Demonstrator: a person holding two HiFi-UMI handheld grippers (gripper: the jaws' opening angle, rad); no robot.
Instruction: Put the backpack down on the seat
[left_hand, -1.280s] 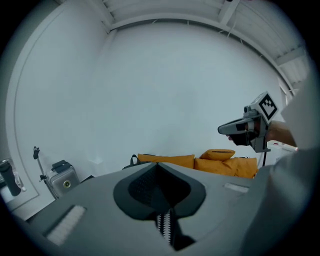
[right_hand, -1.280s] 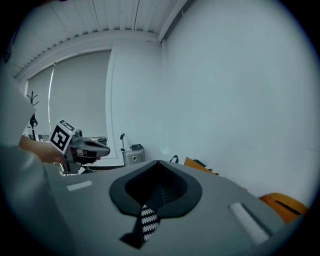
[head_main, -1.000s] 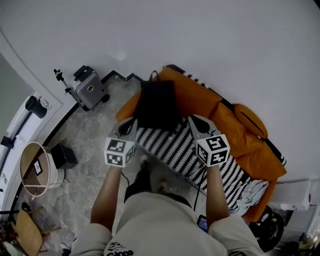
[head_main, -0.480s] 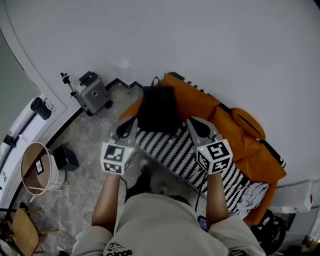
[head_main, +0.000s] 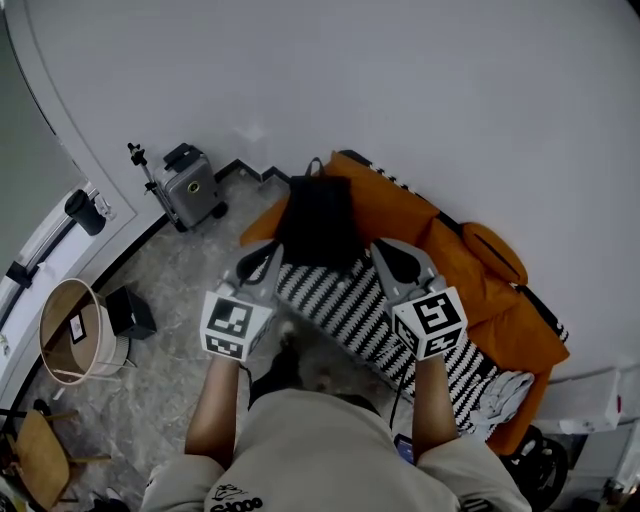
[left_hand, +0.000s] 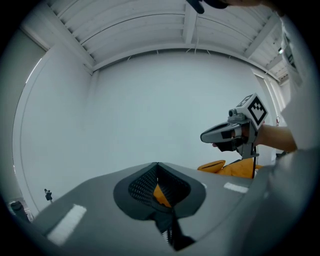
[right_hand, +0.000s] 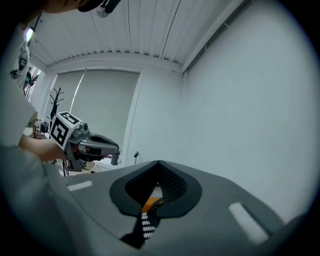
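Both of my tongs are shut tight, and there is nothing in either one. In the left gripper view the two sides of my left tongs (head_main: 262, 256) meet, and I see only a bit of orange through the small hole under them. In the right gripper view my right tongs (head_main: 386, 254) are pressed together the same way. Through that hole I see a bit of orange and some black and white stripes.

The backpack (head_main: 318, 220) is just in front of the tongs, in the space between their two tips. My left tongs point at its near left corner and my right tongs point at its near right corner. They are close beside it but do not hold it.

The backpack is all black and plain, and it looks soft. It is a bit longer than it is wide, with a small loop on its far end. It sits on the seat at one end of the orange sofa (head_main: 410, 215). Its near edge meets the black and white striped cover (head_main: 345, 300) that lies under my tongs.
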